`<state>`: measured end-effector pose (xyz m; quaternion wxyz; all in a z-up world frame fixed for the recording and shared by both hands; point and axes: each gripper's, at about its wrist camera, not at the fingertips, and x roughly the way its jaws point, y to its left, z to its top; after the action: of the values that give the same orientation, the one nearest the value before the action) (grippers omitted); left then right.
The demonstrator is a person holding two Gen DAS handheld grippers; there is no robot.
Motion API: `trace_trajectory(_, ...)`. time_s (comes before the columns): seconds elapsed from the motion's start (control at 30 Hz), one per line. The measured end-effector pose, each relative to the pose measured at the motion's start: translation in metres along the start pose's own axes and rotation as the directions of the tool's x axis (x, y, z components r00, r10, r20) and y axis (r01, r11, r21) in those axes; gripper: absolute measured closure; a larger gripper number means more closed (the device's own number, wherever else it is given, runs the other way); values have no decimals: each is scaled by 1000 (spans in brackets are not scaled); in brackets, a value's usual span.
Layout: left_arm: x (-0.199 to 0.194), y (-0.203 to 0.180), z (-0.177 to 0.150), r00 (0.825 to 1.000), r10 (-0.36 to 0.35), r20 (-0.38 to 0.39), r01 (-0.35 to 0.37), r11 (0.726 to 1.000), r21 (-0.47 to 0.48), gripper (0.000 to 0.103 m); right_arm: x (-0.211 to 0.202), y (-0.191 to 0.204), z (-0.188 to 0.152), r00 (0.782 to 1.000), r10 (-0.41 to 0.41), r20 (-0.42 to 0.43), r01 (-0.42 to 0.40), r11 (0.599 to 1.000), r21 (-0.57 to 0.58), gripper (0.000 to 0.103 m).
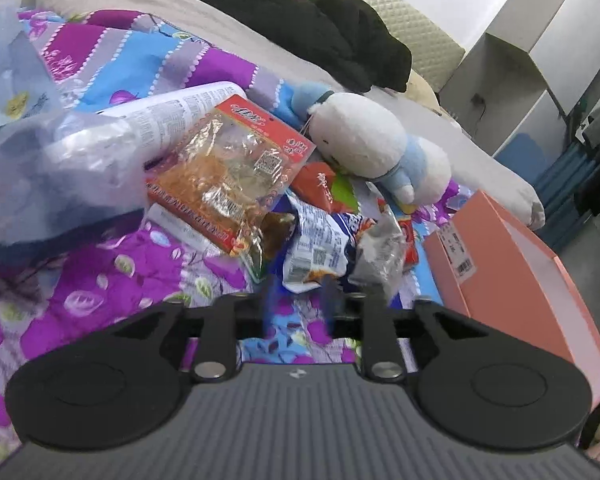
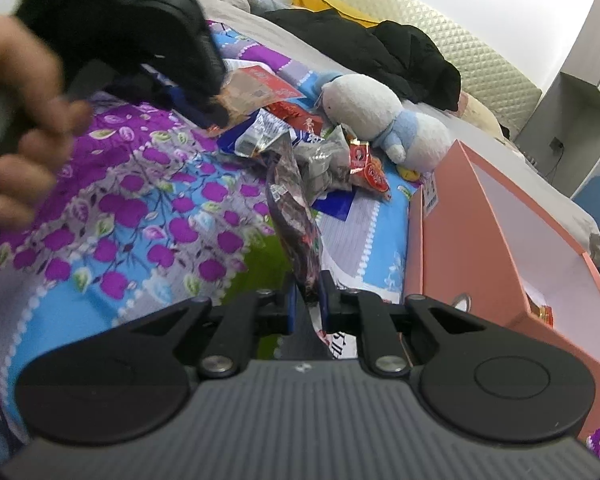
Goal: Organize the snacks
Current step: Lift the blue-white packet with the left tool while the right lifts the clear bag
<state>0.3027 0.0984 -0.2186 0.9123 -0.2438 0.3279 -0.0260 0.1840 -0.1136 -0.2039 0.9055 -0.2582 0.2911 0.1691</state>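
Bedspread (image 2: 148, 216), purple/blue floral, is covering the whole bed and carrying everything else. Black coat (image 2: 380, 52) is lying across the far side near the quilted headboard (image 2: 452, 40). Pink box (image 2: 476, 248) is sitting open on the bed at the right w/ a small red packet (image 2: 544, 314) showing inside. Plush toy (image 2: 384, 116), white and pale blue, is lying just behind the snack pile (image 2: 320, 148), touching its far edge and hemming it in. Pile is sitting mid-bed, between the toy and the box's near corner.

Big orange-red packet (image 1: 236, 168) is lying at the pile's left, overlapping a white printed bag (image 1: 172, 112); a translucent plastic bag (image 1: 52, 176) is blurring the left of that view.

Right gripper (image 2: 308, 304) is pinching narrow on a dark snack wrapper (image 2: 296, 216), which is sticking up and blocking part of the pile.

Left gripper (image 1: 298, 300) is hanging over the pile w/ fingers blurred, gap moderately wide, nothing clearly between them.
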Motion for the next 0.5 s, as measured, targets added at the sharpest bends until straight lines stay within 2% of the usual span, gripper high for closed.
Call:
trace_trajectory(0.1, 17, -1, 3, 1000, 19, -4, -19, 1000, 17, 53, -2, 3, -5, 1000, 9, -7, -9, 1000, -10, 89)
trace_trajectory(0.13, 23, -1, 4, 1000, 21, -5, -20, 999, 24, 52, -2, 4, -6, 1000, 13, -9, -13, 1000, -11, 89)
trace_trajectory(0.5, 73, -6, 13, 1000, 24, -18, -22, 997, 76, 52, 6, 2, -5, 999, 41, -32, -41, 999, 3, 89)
